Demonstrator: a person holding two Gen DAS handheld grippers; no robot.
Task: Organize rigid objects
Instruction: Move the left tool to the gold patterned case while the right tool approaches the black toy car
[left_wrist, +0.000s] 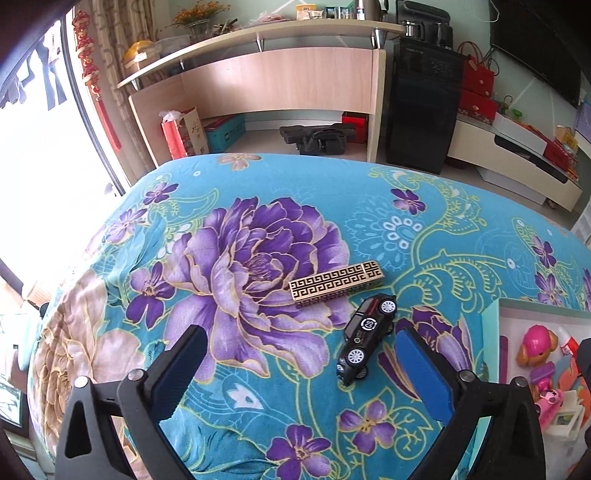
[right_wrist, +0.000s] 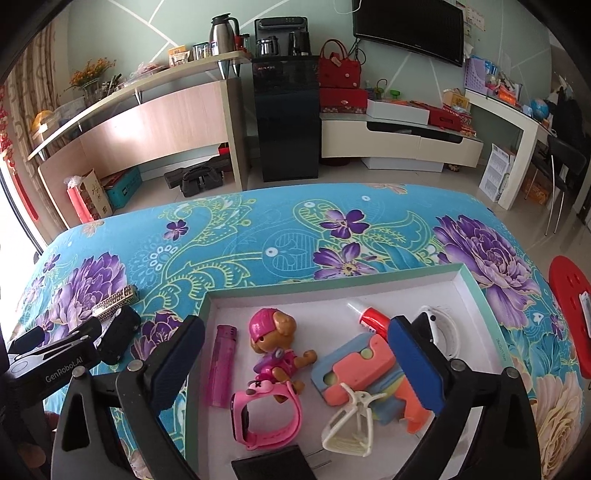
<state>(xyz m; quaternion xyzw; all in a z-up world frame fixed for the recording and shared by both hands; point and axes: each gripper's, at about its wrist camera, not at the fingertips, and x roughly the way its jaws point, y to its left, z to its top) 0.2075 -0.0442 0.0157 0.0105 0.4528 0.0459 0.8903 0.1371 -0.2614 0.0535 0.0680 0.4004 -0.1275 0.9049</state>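
A black toy car (left_wrist: 366, 339) lies on the floral cloth just ahead of my open, empty left gripper (left_wrist: 299, 339), near its right finger. A gold-and-black patterned box (left_wrist: 335, 283) lies just beyond the car; its end also shows in the right wrist view (right_wrist: 117, 299). My right gripper (right_wrist: 295, 332) is open and empty above a white shallow box (right_wrist: 476, 291) holding a purple lighter (right_wrist: 222, 363), pink-capped dog figure (right_wrist: 271, 339), pink watch (right_wrist: 267, 413), orange toy gun (right_wrist: 373, 373), white clip (right_wrist: 351, 421), red-white tube (right_wrist: 369, 315) and white band (right_wrist: 441, 325).
The cloth-covered table (right_wrist: 258, 236) ends at a far edge, with a wooden desk (left_wrist: 280, 81) and black cabinet (right_wrist: 286, 122) on the floor beyond. A red stool (right_wrist: 569, 295) stands at the right. A black flat item (right_wrist: 271, 463) lies at the box's near edge.
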